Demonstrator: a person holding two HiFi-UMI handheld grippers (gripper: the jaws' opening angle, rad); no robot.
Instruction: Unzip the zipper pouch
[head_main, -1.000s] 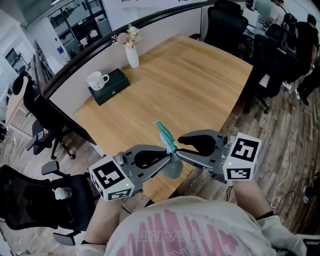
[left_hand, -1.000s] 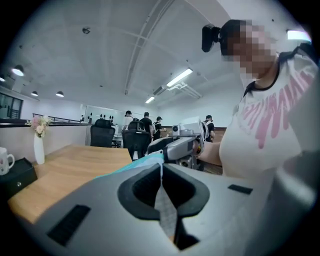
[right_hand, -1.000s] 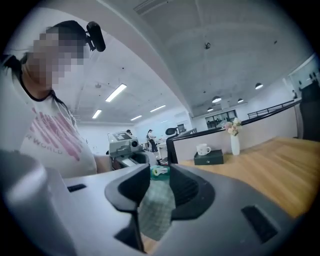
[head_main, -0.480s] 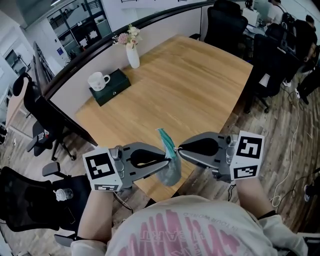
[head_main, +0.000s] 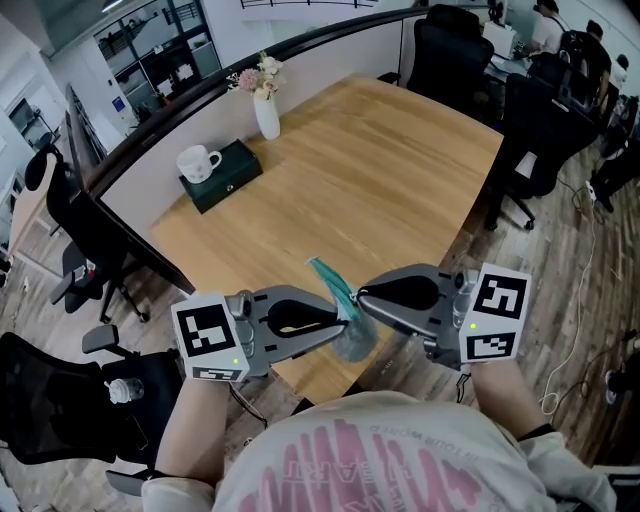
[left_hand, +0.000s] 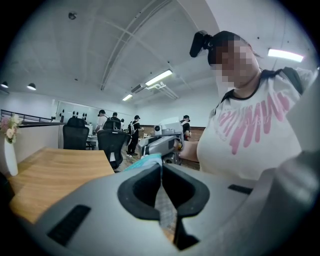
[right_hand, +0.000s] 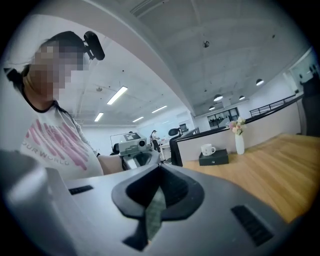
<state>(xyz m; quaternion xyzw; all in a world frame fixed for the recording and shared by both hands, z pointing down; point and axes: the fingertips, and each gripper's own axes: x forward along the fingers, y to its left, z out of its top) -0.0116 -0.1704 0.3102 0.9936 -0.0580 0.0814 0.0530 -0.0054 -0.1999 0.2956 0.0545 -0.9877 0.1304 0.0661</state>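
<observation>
The zipper pouch (head_main: 328, 277), teal along the top with a grey body, hangs in the air over the near edge of the wooden table (head_main: 400, 180). My left gripper (head_main: 343, 322) comes in from the left and is shut on the pouch's fabric (left_hand: 165, 210). The right gripper (head_main: 360, 297) comes from the right, tip to tip with the left. Its jaws are closing the last bit onto a strip of the pouch (right_hand: 155, 210). In each gripper view the other gripper faces the camera, with the person's pink-printed white shirt behind it.
At the table's far left stand a white vase of flowers (head_main: 264, 100) and a white mug (head_main: 197, 160) on a dark green box (head_main: 222, 172). Black office chairs (head_main: 450, 50) ring the table. Another chair (head_main: 60, 400) stands at the lower left.
The left gripper has drawn back to the left and risen a little. The right gripper has shifted slightly right. The pouch now hangs lower between the two tips, tilted.
</observation>
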